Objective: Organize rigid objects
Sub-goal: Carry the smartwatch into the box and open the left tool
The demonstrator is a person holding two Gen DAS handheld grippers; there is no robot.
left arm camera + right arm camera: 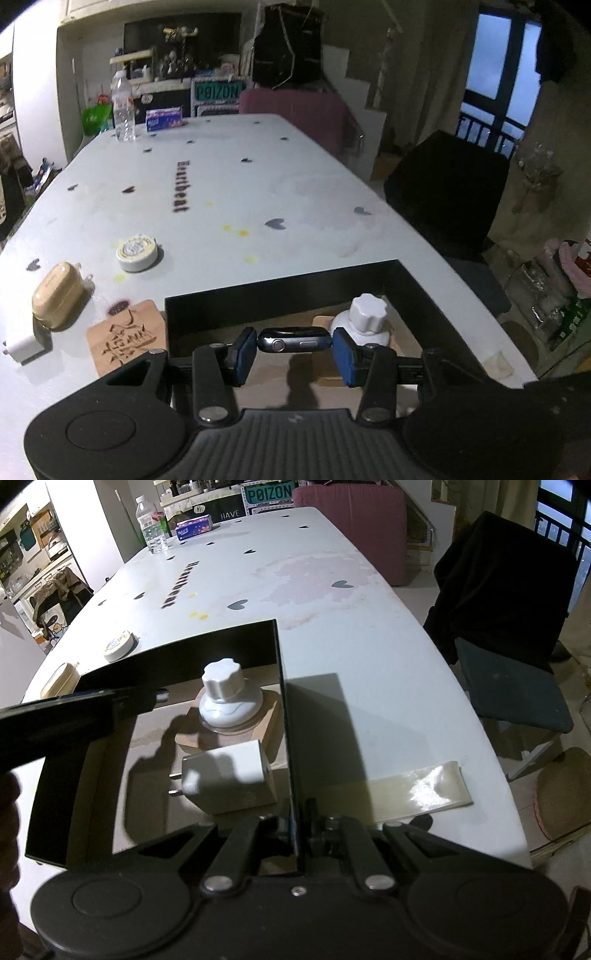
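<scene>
Right claw (297, 834) fingertips hidden behind box wall (286, 716); white charger (20, 345) cut off by left edge.

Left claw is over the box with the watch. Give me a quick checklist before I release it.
1. Watch body clamped between left claw pads: ok.
2. Left claw inside the black box walls: ok.
3. Right claw gripping the box's right wall: ok.
4. Free floor below the watch: cannot tell; white knob holder and white charger sit close.
5. Height above the floor: cannot tell.
</scene>
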